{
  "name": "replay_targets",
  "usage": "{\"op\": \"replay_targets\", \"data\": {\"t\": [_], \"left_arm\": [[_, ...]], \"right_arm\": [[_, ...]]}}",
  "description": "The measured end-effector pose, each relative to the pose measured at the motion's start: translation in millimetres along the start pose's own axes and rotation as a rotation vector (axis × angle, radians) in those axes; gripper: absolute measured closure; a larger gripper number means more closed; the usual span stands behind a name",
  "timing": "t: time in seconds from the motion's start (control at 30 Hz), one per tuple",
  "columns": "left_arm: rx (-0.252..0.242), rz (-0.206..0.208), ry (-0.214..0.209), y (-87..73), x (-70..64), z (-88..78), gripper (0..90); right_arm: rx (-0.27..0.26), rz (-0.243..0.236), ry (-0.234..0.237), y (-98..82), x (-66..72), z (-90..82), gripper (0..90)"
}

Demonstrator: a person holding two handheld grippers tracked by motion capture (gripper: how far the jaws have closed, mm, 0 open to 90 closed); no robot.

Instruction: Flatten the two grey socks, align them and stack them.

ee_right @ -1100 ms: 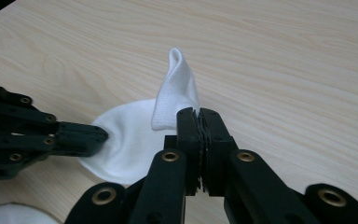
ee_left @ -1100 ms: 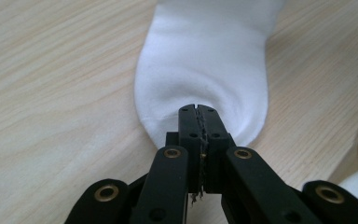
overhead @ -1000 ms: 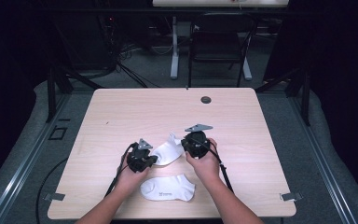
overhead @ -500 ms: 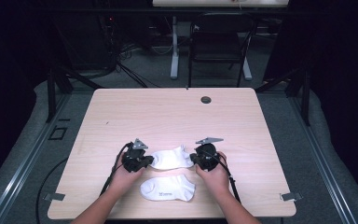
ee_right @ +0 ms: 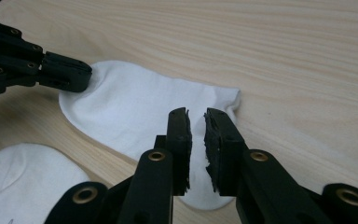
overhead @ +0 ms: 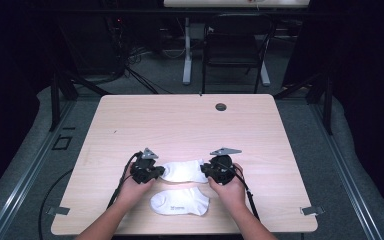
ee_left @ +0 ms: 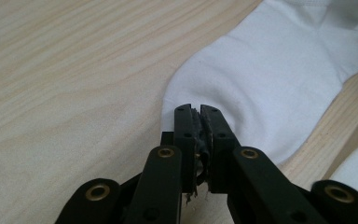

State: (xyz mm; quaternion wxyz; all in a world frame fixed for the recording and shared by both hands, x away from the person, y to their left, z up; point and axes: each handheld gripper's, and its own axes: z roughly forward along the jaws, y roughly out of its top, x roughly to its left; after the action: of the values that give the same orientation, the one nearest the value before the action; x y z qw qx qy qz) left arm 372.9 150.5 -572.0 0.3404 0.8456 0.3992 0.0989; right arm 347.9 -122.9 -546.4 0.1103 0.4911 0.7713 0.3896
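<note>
L gripper (ee_left: 200,114) pinches toe end of upper white sock (overhead: 184,170), flat on table (overhead: 180,125); R gripper (ee_right: 196,119) jaws slightly apart over cuff end. 2nd sock (overhead: 180,202) lies nearer.

Soft white cloth sock (ee_left: 279,79) on matt pale wood table (ee_left: 70,70).

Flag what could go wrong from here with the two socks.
The left gripper pinches only the edge of the upper sock, so it may slip out when pulled. The right gripper looks slightly parted over the other end; its grip seems unsure. The lower sock lies close by and could be dragged.
</note>
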Motion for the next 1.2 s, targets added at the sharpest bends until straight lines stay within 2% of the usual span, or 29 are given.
{"op": "replay_targets", "data": {"t": [0.13,0.2,0.27,0.5,0.67,0.73,0.8,0.83,0.9,1.07,1.2], "left_arm": [[-0.001,0.000,-0.001,-0.2,0.7,-0.1,85.8],[-0.002,0.002,-0.001,-0.4,0.8,-0.2,85.6],[-0.004,-0.001,-0.003,-0.8,1.1,-0.3,85.5],[-0.011,-0.015,-0.013,-3.0,4.0,-1.5,84.9],[-0.010,-0.014,-0.008,-3.8,5.2,-3.6,82.7],[-0.009,-0.015,-0.003,-3.3,6.0,-5.3,79.8],[-0.029,-0.025,0.007,-2.6,6.9,-9.3,76.6],[-0.035,-0.025,0.011,-2.3,7.6,-10.7,74.9],[-0.038,-0.034,0.009,-1.9,8.0,-12.0,71.5],[-0.031,-0.060,0.019,-1.3,12.1,-14.5,65.6],[-0.017,-0.065,0.029,-2.3,13.1,-13.1,60.1]], "right_arm": [[0.030,-0.022,-0.012,-0.3,1.9,9.5,80.6],[0.040,-0.018,-0.023,-0.8,0.5,14.3,80.7],[0.065,-0.004,-0.055,-1.7,-5.4,21.8,81.1],[0.101,0.026,-0.081,-3.3,-14.1,28.7,81.6],[0.092,0.031,-0.078,-5.2,-15.1,27.7,81.8],[0.094,0.028,-0.077,-5.1,-15.3,26.8,81.3],[0.087,0.031,-0.074,-4.0,-15.6,23.8,80.6],[0.055,0.048,-0.075,-4.0,-14.7,23.0,80.1],[0.066,0.036,-0.069,-2.1,-15.7,19.8,79.4],[0.041,0.030,-0.077,2.4,-19.2,14.3,73.2],[0.056,0.026,-0.083,1.6,-22.0,15.9,68.9]]}}
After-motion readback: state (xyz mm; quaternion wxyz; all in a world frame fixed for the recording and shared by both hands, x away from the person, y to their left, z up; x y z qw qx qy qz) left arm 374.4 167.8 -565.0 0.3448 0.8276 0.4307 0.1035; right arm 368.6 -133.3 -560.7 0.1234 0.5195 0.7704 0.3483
